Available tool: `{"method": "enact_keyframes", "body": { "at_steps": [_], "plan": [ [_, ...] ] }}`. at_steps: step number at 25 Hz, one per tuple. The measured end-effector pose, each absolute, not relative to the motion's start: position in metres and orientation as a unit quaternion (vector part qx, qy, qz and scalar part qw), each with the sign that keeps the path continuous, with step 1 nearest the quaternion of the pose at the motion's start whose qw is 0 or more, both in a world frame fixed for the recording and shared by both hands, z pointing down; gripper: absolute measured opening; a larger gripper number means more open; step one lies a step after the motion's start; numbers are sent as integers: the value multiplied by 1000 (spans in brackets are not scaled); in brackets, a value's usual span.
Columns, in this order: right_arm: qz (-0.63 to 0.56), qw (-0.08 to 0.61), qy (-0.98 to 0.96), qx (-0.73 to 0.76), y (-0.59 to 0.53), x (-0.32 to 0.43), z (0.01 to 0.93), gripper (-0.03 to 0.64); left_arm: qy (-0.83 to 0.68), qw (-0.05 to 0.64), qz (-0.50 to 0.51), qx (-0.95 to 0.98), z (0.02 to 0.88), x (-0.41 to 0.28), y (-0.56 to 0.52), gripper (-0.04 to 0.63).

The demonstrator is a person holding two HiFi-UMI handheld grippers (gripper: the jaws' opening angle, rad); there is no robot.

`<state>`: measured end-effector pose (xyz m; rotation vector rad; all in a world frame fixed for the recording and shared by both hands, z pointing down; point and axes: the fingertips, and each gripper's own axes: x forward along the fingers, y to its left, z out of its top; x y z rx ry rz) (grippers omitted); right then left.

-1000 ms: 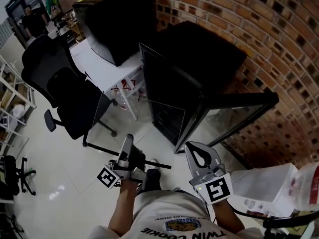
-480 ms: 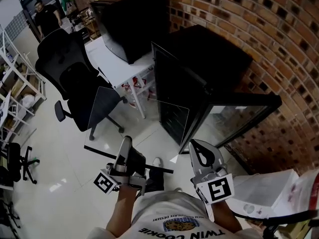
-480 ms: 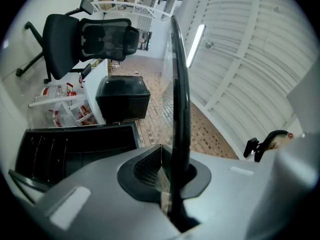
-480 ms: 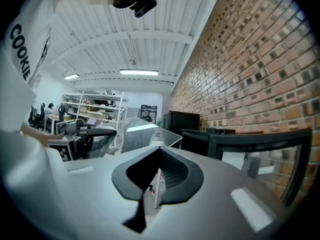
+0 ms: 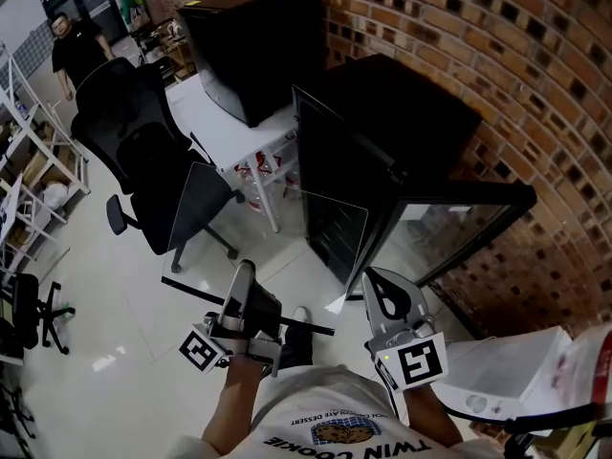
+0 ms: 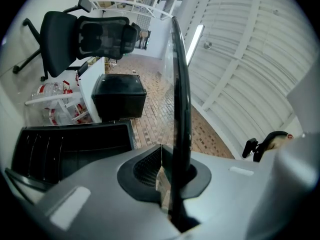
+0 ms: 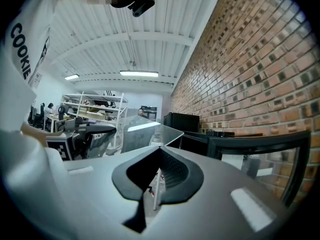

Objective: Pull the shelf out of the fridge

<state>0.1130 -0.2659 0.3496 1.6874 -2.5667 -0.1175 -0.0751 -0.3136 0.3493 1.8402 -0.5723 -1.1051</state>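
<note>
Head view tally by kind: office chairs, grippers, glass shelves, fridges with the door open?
office chairs: 2
grippers, left gripper and right gripper: 2
glass shelf: 1, held by both grippers
fridge with its door open: 1
total: 6

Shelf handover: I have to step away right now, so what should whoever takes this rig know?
Left hand-held gripper: shut on the dark edge of the shelf.
Right hand-held gripper: shut on its glass edge.
Shelf: clear of the fridge, tilted, held in the air above the floor.
Fridge: door open.
Done: shelf is out.
Left: probably set it down somewhere; keep both grips until then.
</note>
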Motion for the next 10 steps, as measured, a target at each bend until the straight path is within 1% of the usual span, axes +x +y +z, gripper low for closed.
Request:
{"method": "enact_keyframes", "body": {
  "at_steps": [10],
  "plan": [
    [-39, 36, -836, 546, -266, 104, 348, 3, -233, 445, -451, 738, 348, -83, -316, 8]
  ]
}}
